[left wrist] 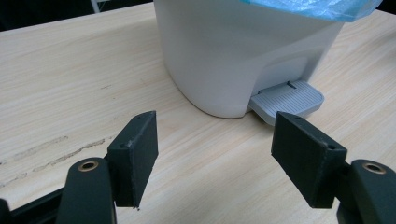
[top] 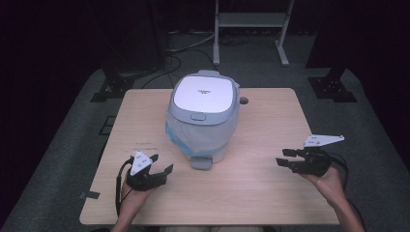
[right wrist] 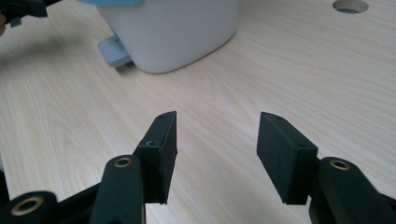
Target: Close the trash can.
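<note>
- Left tongs [top: 162, 164]: jaws apart at a middling gap, nothing between, seen the same way in the left gripper view [left wrist: 215, 144]. Held low over the near-left part of the tabletop [top: 270, 193], aimed toward the bin's base.
- Right tongs [top: 284, 157]: jaws likewise part-open and empty, confirmed in the right gripper view [right wrist: 217, 149]. Over the near-right of the tabletop, well apart from the bin, pointed leftward at it.
- Pedal bin [top: 203, 116]: upright at mid-tabletop, slightly toward the far edge. Pale grey-white plastic body, lid [top: 203, 93] shut and flat on top.
- Foot pedal [top: 200, 163]: grey ribbed tab sticking out of the base on the near side, resting just above the wood; near the left tongs, not touched [left wrist: 287, 99].
- Blue bin liner [top: 180, 137]: thin film folded over the rim and hanging loose down the upper wall.
- Handling, judged: hollow moulded shell, likely light and stiff; smooth rounded walls probably slippery and too wide for these jaws. Light body may skid or tip if pushed on one side only.
- Grip points, judged: pedal best pressed from above rather than pinched; lid's front tab [top: 197, 116] a possible lift point. Liner soft, crinkly, prone to tearing or slipping; best pinched at the folded rim.
- Round cable hole [top: 243, 101] in the tabletop beside the bin's far-right side; no bearing on the work.
</note>
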### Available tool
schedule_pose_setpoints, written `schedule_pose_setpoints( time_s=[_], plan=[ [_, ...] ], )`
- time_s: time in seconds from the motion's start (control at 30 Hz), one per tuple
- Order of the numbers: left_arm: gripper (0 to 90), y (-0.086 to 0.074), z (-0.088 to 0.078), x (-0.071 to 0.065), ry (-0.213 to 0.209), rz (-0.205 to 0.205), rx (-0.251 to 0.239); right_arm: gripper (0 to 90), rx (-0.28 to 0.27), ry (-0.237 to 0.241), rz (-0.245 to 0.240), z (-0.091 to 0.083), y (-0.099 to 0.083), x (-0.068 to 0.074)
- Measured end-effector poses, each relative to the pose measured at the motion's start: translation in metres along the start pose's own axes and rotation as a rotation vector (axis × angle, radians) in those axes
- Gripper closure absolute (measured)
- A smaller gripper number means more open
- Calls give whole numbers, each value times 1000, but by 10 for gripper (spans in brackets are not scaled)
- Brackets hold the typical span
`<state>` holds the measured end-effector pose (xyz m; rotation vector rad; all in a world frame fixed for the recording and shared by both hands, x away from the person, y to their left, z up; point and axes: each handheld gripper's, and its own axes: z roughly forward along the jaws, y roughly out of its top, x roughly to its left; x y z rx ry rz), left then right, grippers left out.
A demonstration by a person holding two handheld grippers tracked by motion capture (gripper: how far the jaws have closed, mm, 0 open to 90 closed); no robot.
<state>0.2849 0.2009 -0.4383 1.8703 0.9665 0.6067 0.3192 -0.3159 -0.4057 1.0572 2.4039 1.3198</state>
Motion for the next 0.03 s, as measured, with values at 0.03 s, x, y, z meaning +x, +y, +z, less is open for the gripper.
schedule_pose_setpoints(
  time_s=[0.03],
  plan=[
    [307, -1, 1, -1, -5, 3, 5, 460, 2, -2, -4, 0, -2, 1]
  ],
)
